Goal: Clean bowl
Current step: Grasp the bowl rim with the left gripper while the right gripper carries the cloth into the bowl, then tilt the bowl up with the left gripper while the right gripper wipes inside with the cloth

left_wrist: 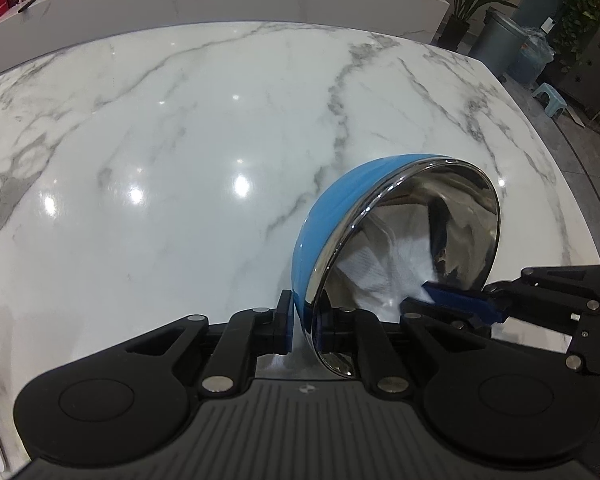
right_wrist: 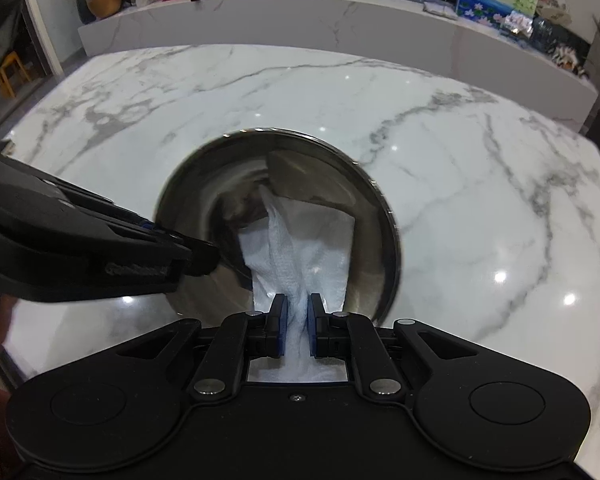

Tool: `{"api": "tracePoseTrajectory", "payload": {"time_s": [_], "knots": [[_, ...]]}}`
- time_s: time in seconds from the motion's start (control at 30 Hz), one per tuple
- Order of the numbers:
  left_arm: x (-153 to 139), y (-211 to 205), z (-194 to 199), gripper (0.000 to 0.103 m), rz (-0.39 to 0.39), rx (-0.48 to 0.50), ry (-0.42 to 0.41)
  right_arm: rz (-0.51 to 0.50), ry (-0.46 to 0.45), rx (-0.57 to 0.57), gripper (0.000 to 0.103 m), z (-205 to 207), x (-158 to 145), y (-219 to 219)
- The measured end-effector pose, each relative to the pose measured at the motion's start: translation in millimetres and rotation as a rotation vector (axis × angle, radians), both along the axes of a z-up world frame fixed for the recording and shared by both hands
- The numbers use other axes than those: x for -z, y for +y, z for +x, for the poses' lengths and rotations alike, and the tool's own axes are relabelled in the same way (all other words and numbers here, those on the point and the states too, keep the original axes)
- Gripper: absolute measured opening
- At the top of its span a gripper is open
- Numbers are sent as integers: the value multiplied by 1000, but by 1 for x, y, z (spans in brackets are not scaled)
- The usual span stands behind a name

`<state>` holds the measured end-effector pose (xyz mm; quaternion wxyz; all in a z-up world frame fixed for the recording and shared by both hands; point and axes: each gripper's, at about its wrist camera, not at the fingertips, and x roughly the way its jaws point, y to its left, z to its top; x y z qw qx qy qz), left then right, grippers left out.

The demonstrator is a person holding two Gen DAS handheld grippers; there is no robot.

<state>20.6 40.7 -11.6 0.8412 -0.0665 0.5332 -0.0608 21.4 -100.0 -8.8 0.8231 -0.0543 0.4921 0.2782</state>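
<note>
Marble table [left_wrist: 180, 140] fills both views. Left gripper [left_wrist: 304, 326] clamps the tilted bowl [left_wrist: 328, 216] by its rim, lower right of frame; right gripper [right_wrist: 297, 330] pinches a tissue [right_wrist: 300, 248] inside it. Wiping looks underway, not finished.

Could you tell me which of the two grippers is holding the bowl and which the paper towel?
The left gripper clamps the bowl by its rim, tilting it; the right gripper pinches the paper towel inside it.

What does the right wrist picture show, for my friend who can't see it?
The right tongs pinch a white paper towel pushed into a shiny metal bowl. The left tongs hold the bowl's rim above a marble table.
</note>
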Motion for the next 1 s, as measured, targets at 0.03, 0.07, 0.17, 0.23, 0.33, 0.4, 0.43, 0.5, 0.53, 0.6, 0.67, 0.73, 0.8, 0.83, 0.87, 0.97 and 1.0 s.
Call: {"api": "tracePoseTrajectory", "payload": {"time_s": [0.03, 0.07, 0.17, 0.23, 0.33, 0.4, 0.43, 0.5, 0.53, 0.6, 0.67, 0.73, 0.8, 0.83, 0.87, 0.97, 1.0], "knots": [[0, -1, 0, 9, 0, 1, 0, 36, 27, -2, 8, 1, 0, 0], [0, -2, -1, 9, 0, 4, 1, 51, 42, -5, 8, 1, 0, 1], [-1, -4, -2, 9, 8, 8, -1, 16, 39, -20, 8, -1, 6, 6], [-1, -4, -3, 9, 17, 12, -3, 1, 39, -30, 8, -3, 10, 7], [0, -5, -4, 9, 23, 17, 1, -57, -5, -41, 7, -7, 10, 10], [0, -5, -3, 9, 17, 16, 6, -109, -48, -47, 7, -10, 9, 13], [0, -4, -3, 9, 10, 14, 10, -135, -70, -49, 7, -12, 8, 14], [0, -3, -3, 10, 8, 14, 12, -169, -99, -52, 6, -13, 7, 15], [0, -4, -2, 10, 8, 14, 12, -176, -105, -51, 6, -13, 7, 15], [-1, -5, -2, 10, 11, 14, 9, -189, -117, -50, 6, -14, 7, 14], [-2, -7, -2, 10, 18, 16, 2, -201, -129, -49, 6, -14, 7, 13], [0, -5, -2, 10, 10, 15, 4, -214, -141, -48, 6, -14, 6, 13], [4, -1, -2, 12, -21, 11, 24, -227, -154, -47, 6, -14, 6, 12], [7, 1, -2, 15, -56, 7, 46, -233, -160, -47, 6, -15, 6, 12], [9, 0, -1, 16, -77, 8, 59, -226, -154, -40, 7, -13, 8, 10], [11, -5, -2, 21, -76, 25, 63, -199, -134, -19, 6, -9, 15, 1], [11, -7, -2, 19, -59, 33, 58, -188, -129, -12, 7, -8, 15, 0]]}}
